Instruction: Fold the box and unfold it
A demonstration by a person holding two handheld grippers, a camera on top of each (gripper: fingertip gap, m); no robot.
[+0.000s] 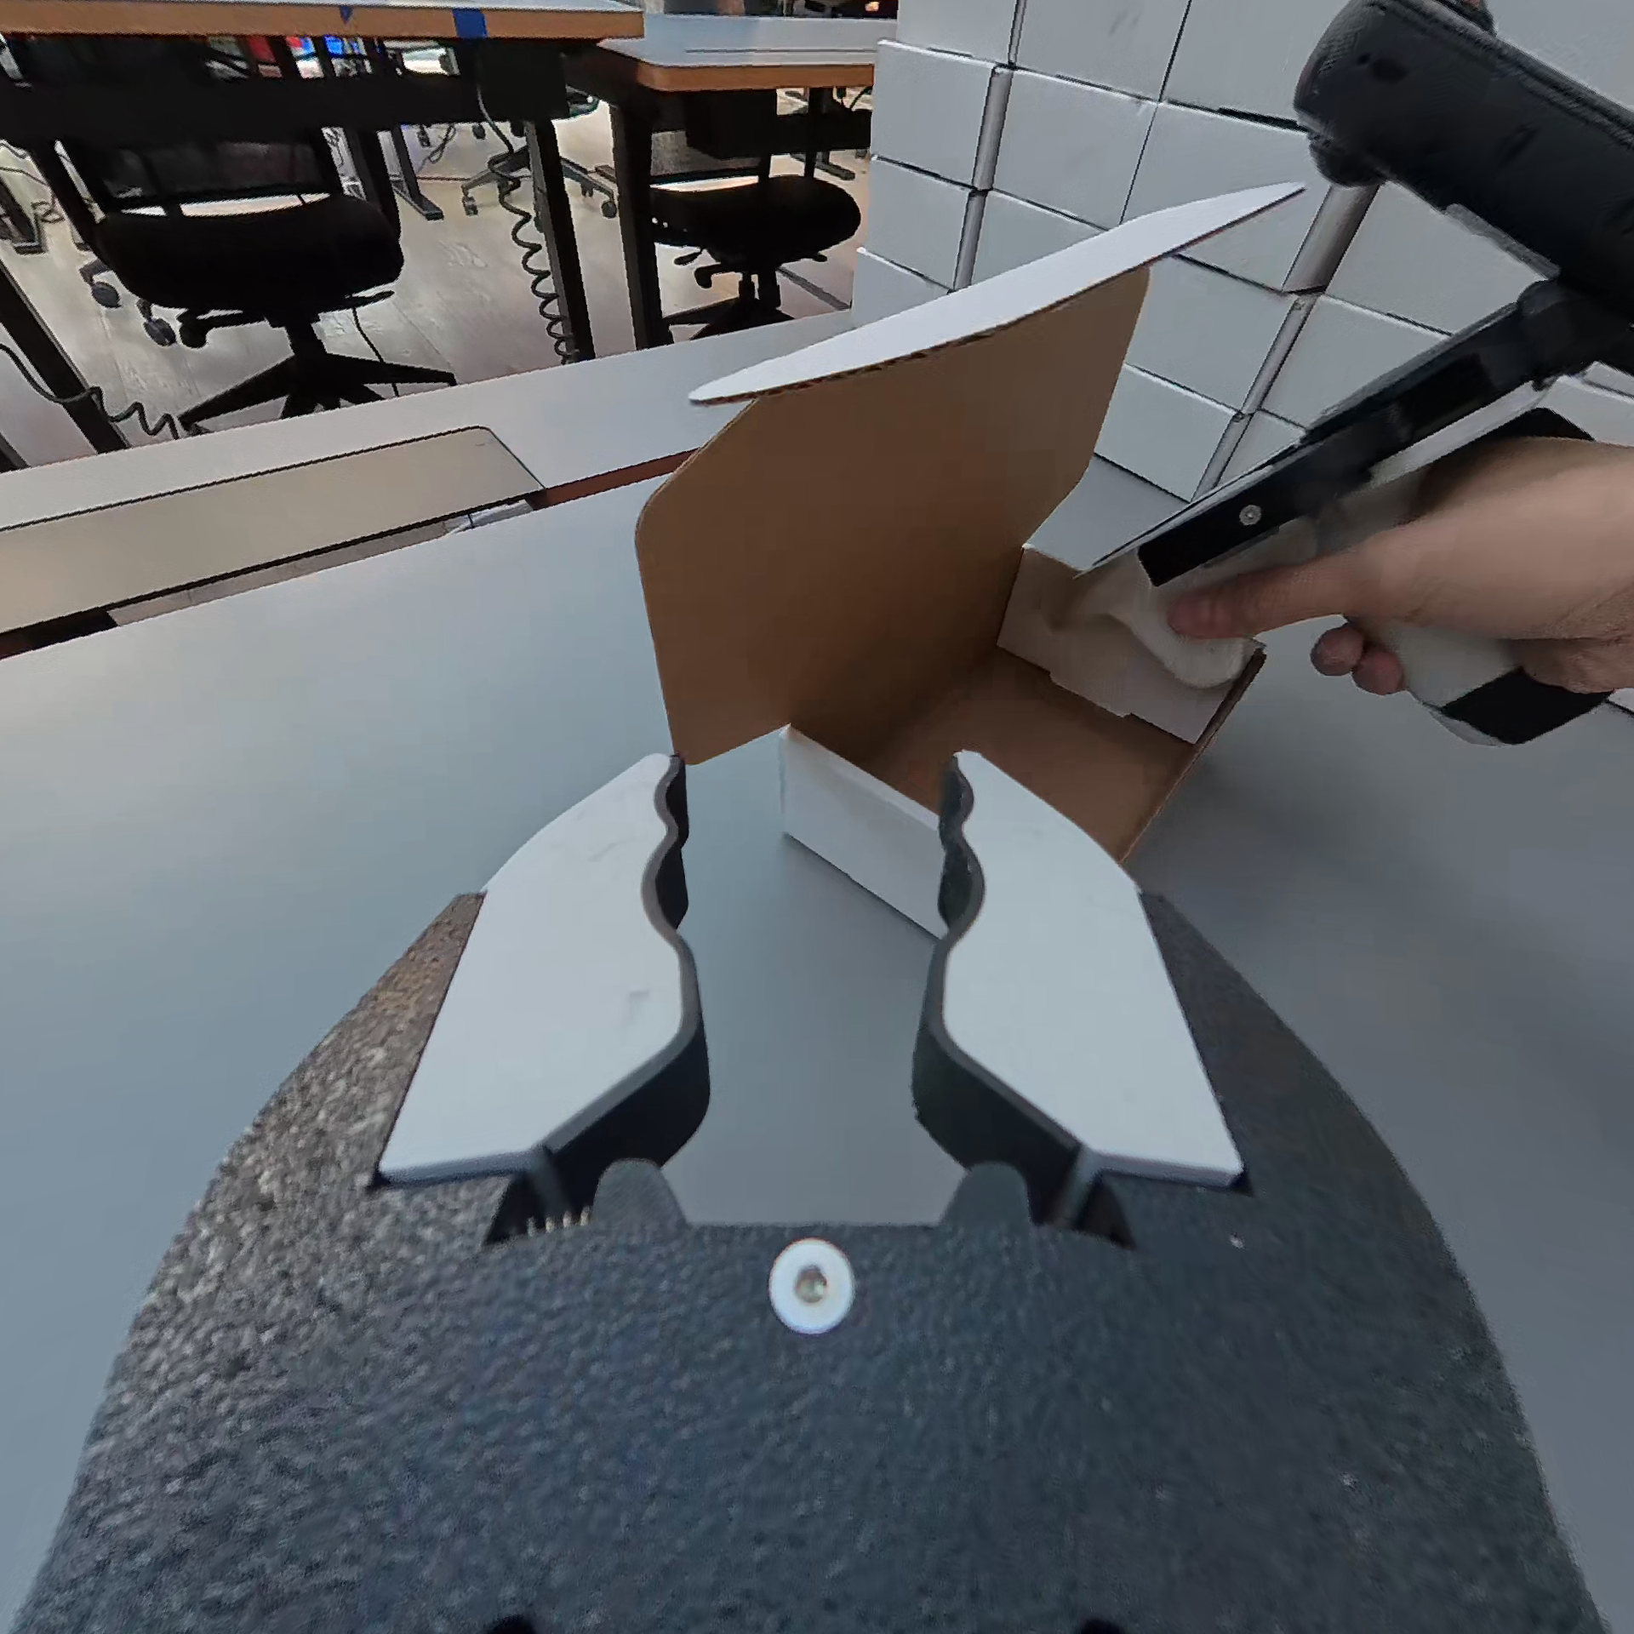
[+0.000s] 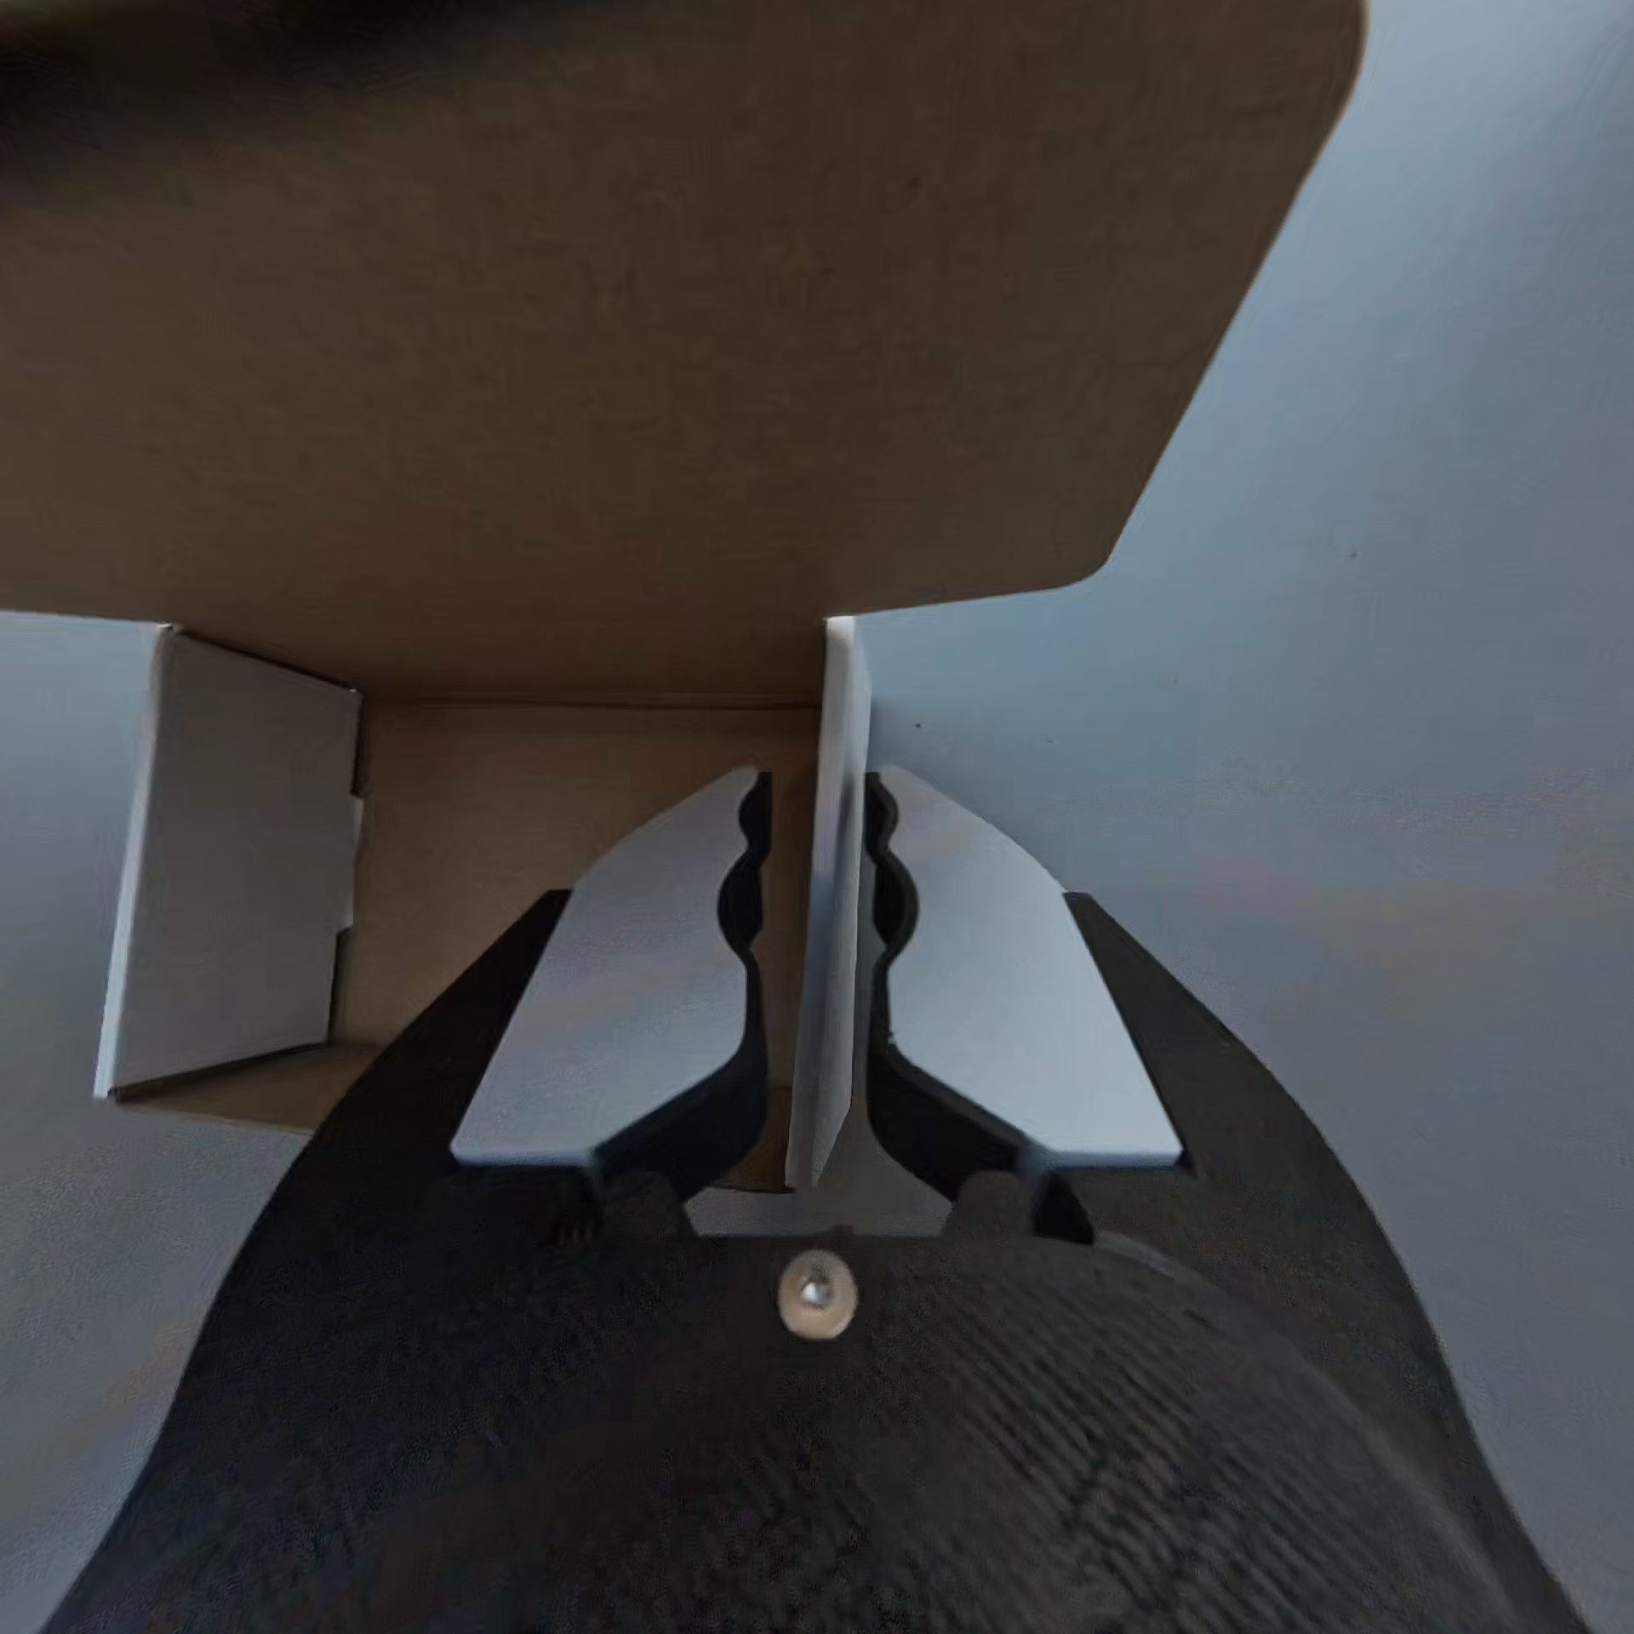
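Observation:
A cardboard box (image 1: 866,548), white outside and brown inside, stands on the grey table (image 1: 309,796) with its lid raised upright and the lid's end flap bent over. My left gripper (image 1: 813,787) is open and empty, just in front of the box's near white wall (image 1: 849,831). My right gripper (image 1: 1105,575), held by a hand (image 1: 1459,566), reaches into the far side of the box. In the right wrist view my right gripper (image 2: 818,782) is closed down on a white side wall (image 2: 836,884), one finger on each side. The opposite wall (image 2: 239,858) and the lid (image 2: 619,354) show there.
A wall of stacked white boxes (image 1: 1105,159) stands at the back right, close behind the box. Beyond the table's far edge (image 1: 354,530) are desks and black office chairs (image 1: 256,256).

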